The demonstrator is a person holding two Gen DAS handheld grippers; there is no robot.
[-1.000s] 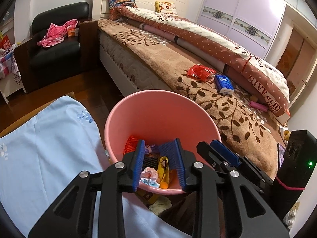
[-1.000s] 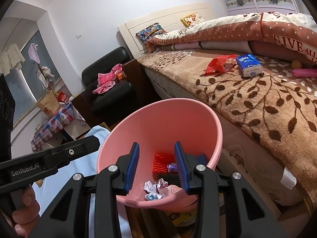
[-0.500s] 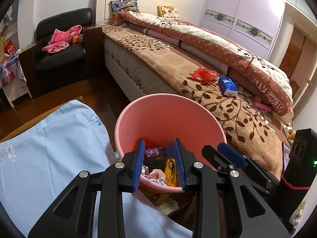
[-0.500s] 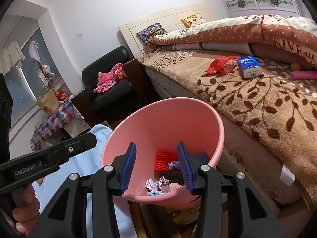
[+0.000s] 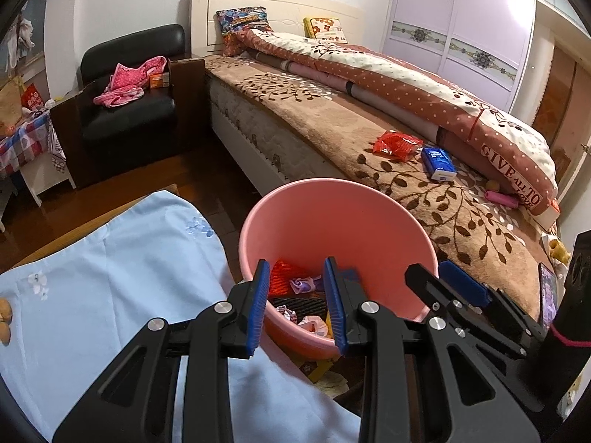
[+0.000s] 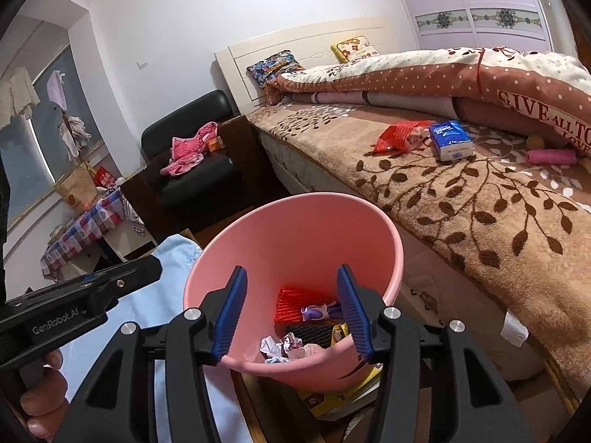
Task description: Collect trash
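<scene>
At the centre of both wrist views sits the pink bucket [image 5: 334, 217], a smooth round plastic tub tilted toward me, wedged between the bed [image 5: 314, 125] and the table under a pale blue cloth [image 5: 122, 258]. Inside it I see a ribbed red wrapper [image 6: 295, 302], a purple wrapper [image 6: 319, 310] and crumpled paper [image 6: 280, 345] heaped at the bottom. My left gripper [image 5: 297, 308] points over the bucket's near rim, its blue-padded tongs apart and holding nothing. My right gripper [image 6: 291, 312] points the same way with its tongs spread wider, also empty; in the left view it juts in at 4 o'clock. On the plush brown leaf-patterned blanket, at about 1 o'clock from the bucket, lie a crinkled red snack bag [image 5: 397, 144] and, just beside it, a blue tissue pack [image 5: 437, 162], with a pink cylinder [image 6: 550, 155] farther along near the rolled polka-dot quilt [image 5: 424, 96]. At 10 o'clock stands a black leather armchair [image 5: 129, 110] with pink clothes [image 5: 127, 85] on its seat. Under the bucket I can make out yellow packaging [image 6: 332, 398] on the floor.
</scene>
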